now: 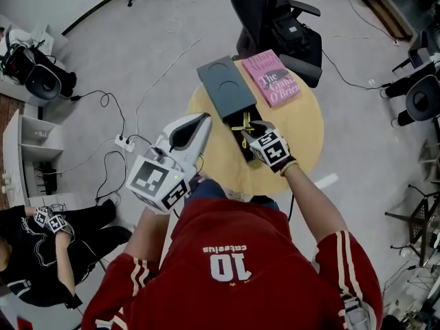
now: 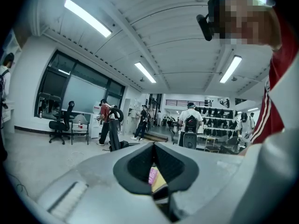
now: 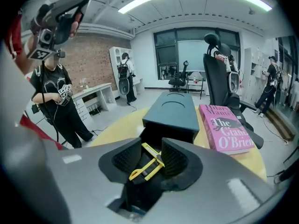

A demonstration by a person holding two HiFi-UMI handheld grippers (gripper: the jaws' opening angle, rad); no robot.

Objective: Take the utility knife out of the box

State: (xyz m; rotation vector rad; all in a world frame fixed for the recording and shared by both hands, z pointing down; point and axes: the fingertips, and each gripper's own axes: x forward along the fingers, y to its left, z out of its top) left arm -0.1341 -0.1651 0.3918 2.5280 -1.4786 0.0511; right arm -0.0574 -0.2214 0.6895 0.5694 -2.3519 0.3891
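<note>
A dark teal box (image 1: 225, 84) lies on the round yellow table (image 1: 302, 129), with its black inner tray slid out toward me. A yellow utility knife (image 1: 240, 124) lies in that tray. My right gripper (image 1: 251, 126) points down into the tray. In the right gripper view its jaws stand apart, the gripper (image 3: 150, 143) is open, and the knife (image 3: 147, 164) lies slanted between the pads. The box lid (image 3: 175, 108) is just beyond. My left gripper (image 1: 206, 117) hangs shut and empty at the table's left edge. In its own view the left gripper (image 2: 153, 146) has its pads together.
A pink book (image 1: 271, 78) lies on the table right of the box, also in the right gripper view as the pink book (image 3: 224, 127). A black office chair (image 1: 275, 19) stands behind the table. Cables and a power strip (image 1: 124, 141) lie on the floor at left, near a person in black (image 1: 41, 253).
</note>
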